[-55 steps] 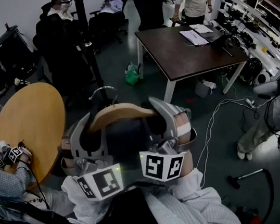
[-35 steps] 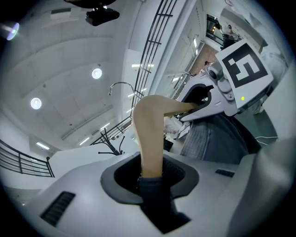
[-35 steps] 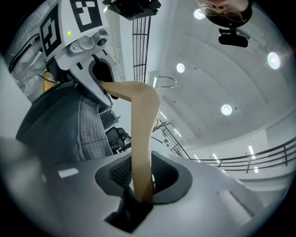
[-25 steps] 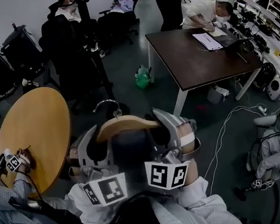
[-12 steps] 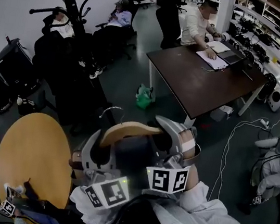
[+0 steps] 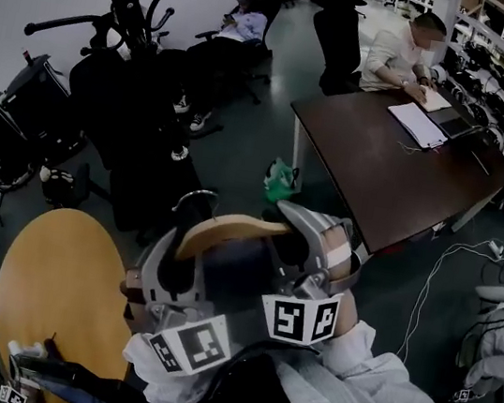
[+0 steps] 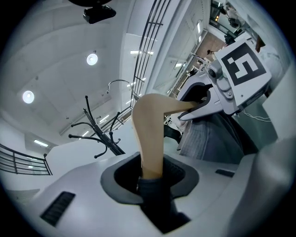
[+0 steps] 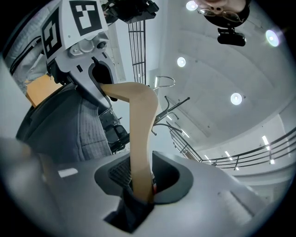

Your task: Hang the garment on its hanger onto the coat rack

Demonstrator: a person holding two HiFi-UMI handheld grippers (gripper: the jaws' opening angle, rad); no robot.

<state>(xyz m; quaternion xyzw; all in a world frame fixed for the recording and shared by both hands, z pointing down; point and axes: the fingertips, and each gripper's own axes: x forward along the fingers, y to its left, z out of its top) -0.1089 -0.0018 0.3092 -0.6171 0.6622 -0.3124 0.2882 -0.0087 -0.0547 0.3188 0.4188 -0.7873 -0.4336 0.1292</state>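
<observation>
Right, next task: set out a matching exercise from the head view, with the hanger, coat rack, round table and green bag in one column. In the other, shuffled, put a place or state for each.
Things:
1 hanger
2 coat rack
3 round table
4 green bag

Places or states:
a on the floor by a leg of the dark table
b clamped at both ends
c light wood top, at the lower left
d black, standing in front of the white wall

Pairs: 1-b, 2-d, 3-c, 4-a
</observation>
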